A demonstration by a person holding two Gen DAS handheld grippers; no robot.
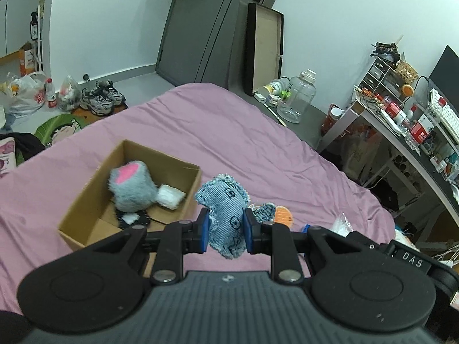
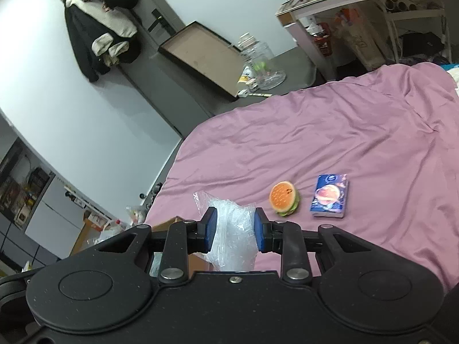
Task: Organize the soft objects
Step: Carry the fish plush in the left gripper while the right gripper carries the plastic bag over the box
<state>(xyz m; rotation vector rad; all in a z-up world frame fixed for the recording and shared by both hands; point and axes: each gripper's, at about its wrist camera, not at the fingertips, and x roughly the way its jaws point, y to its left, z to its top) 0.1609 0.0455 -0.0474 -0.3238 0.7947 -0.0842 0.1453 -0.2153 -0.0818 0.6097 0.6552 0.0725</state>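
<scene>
Two grips loaded, box next

Left wrist: left gripper fingers clamp denim plush, just beside cardboard box on the bed.
Right wrist: right gripper fingers pinch plastic bag. Both need carrying over the box, then release.

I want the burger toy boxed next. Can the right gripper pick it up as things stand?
Probably not yet: the right gripper is shut on a clear plastic bag. The burger toy itself lies uncovered on the bedsheet.
</scene>
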